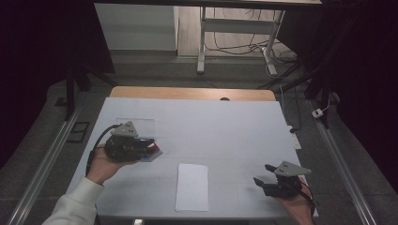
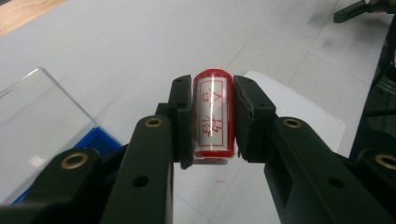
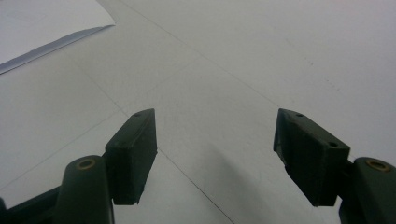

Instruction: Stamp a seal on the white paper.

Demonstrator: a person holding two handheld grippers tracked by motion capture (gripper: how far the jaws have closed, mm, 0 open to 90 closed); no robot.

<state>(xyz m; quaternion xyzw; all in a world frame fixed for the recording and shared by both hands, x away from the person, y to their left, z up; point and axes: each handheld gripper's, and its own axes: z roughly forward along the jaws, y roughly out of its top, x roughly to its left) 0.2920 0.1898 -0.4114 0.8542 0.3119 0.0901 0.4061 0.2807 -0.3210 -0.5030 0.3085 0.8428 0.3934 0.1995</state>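
A red cylindrical stamp [image 2: 213, 114] with a white label of red characters is clamped between the jaws of my left gripper [image 2: 213, 95]. In the high view the left gripper [image 1: 149, 149] hovers at the table's left, over a blue box [image 1: 154, 154], with the stamp [image 1: 151, 146] a small red spot at its tips. A white sheet of paper [image 1: 192, 186] lies near the front middle of the table. My right gripper [image 1: 262, 173] rests at the front right, open, with nothing between its jaws [image 3: 215, 154].
A clear lid [image 2: 37, 121] lies beside the blue box [image 2: 95, 140] on the white table [image 1: 211, 126]. The paper [image 2: 299, 107] lies ahead of the left jaws, and its corner [image 3: 42, 23] lies to the upper left of the right jaws. Dark floor and rails flank the table.
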